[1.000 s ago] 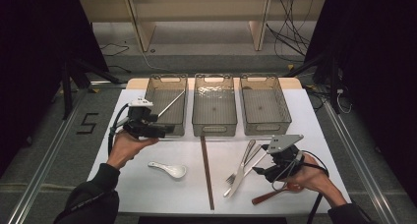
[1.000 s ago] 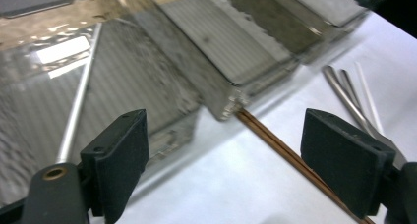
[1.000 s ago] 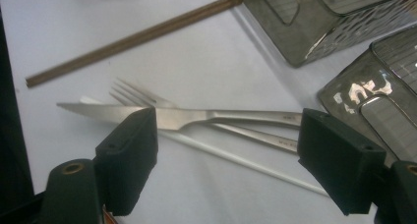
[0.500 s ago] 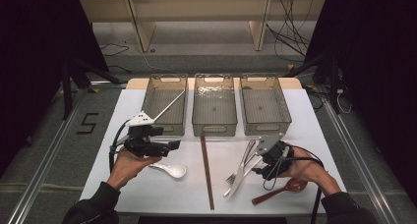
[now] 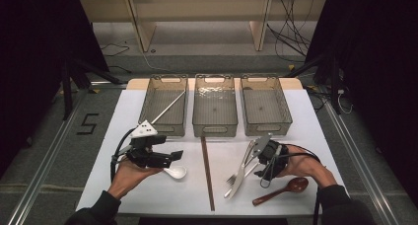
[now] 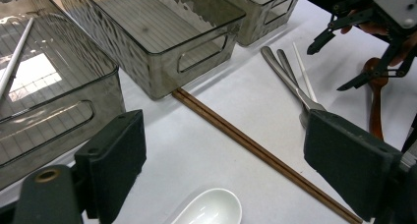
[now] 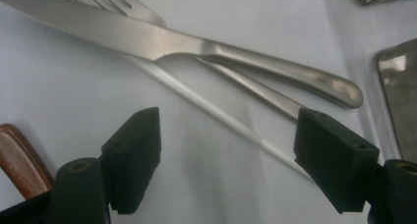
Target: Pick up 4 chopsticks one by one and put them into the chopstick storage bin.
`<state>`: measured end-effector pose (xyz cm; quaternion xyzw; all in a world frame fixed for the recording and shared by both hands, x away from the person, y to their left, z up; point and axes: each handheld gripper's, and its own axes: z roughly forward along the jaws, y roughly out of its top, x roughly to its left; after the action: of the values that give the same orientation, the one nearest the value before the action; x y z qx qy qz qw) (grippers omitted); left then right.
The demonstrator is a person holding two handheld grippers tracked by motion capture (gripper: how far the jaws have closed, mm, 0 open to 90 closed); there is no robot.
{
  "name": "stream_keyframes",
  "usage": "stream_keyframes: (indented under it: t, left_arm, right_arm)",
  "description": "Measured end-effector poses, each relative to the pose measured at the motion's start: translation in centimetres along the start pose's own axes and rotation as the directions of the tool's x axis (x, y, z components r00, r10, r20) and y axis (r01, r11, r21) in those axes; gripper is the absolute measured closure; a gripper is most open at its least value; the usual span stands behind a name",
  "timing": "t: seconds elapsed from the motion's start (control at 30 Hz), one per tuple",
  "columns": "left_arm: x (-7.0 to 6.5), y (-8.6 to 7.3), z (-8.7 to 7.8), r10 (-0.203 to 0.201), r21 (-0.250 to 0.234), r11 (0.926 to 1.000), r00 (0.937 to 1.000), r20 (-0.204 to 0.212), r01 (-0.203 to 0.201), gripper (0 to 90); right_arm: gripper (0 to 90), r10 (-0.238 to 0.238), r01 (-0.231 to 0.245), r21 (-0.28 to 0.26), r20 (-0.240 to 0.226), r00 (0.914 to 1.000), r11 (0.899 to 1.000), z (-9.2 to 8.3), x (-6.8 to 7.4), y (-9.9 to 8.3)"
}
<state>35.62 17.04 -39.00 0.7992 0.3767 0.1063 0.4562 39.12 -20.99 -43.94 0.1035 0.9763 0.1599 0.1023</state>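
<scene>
My left gripper (image 5: 173, 157) hovers open just above a white ceramic spoon (image 5: 175, 172), whose bowl lies below and between my jaws (image 6: 211, 209). The right gripper (image 5: 259, 158) is open and low over the table, right of a steel knife (image 5: 240, 173) and fork (image 5: 231, 177). In the right gripper view the knife (image 7: 196, 42), the fork handle (image 7: 255, 91) and a white chopstick (image 7: 221, 118) lie just ahead of the open jaws. A pair of brown chopsticks (image 5: 207, 173) lies at mid-table. A wooden spoon (image 5: 283, 190) rests near my right hand.
Three smoky clear bins stand in a row at the back: left (image 5: 146, 106), middle (image 5: 195, 106) and right (image 5: 286, 106). A white chopstick (image 5: 167, 108) leans in the left bin. The white mat's front edge is close to both hands.
My left gripper has come back from the left bin toward the front, down over the white spoon. The right gripper has shifted left toward the knife and fork.
</scene>
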Motion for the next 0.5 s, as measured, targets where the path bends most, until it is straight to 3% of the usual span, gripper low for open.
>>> stream_keyframes:
  t: [0.5]
  left_arm:
    - [0.2, -0.4, -0.4, -0.015, -0.013, 0.9998, 0.9999, -0.007, 0.015, 15.6]
  right_arm:
    - [33.9, 0.012, -0.003, 0.087, -0.093, 0.9956, 0.996, 1.8, -1.8, 0.6]
